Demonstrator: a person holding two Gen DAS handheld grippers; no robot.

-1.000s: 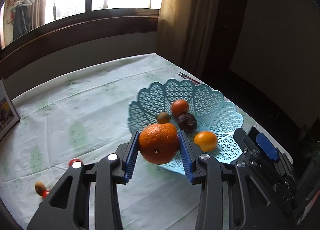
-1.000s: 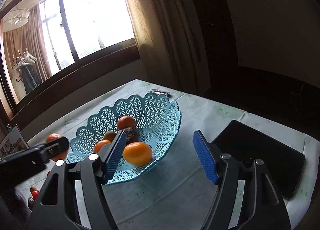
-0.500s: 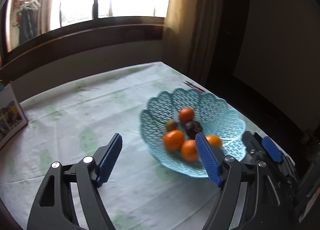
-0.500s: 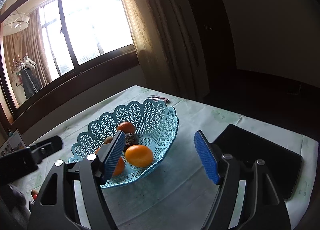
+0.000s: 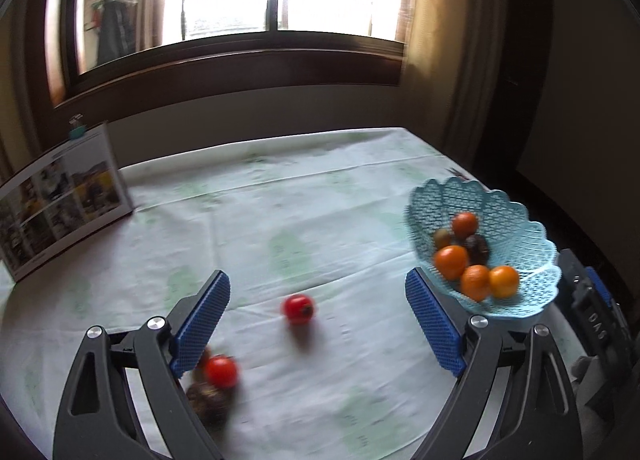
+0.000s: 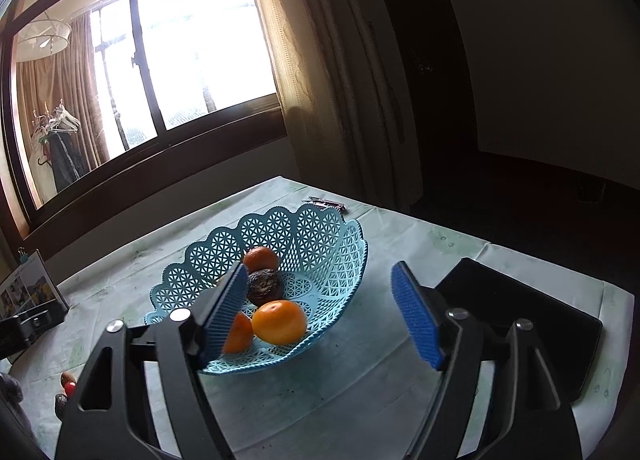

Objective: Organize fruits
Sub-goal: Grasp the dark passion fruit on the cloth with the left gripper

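A light blue lattice basket [image 5: 520, 216] stands at the table's right; it also shows in the right wrist view [image 6: 304, 232]. It holds several oranges [image 5: 451, 261], a small greenish fruit [image 5: 442, 236] and a dark wrinkled fruit [image 6: 264, 285]. On the cloth lie a red tomato [image 5: 298, 308], a second tomato [image 5: 220, 371] and a dark brown fruit [image 5: 208, 400] beside my left gripper's left finger. My left gripper [image 5: 318, 324] is open and empty above the cloth. My right gripper [image 6: 318, 316] is open and empty just in front of the basket.
A photo calendar [image 5: 60, 200] stands at the back left of the table. A black flat slab [image 6: 520, 320] lies to the right of the basket. A small packet [image 6: 326, 203] lies behind the basket. The table's right edge drops off near the curtain [image 6: 320, 80].
My left gripper let go of the large orange into the basket, opened, and swung left toward the loose tomatoes. My right gripper stayed open and barely moved.
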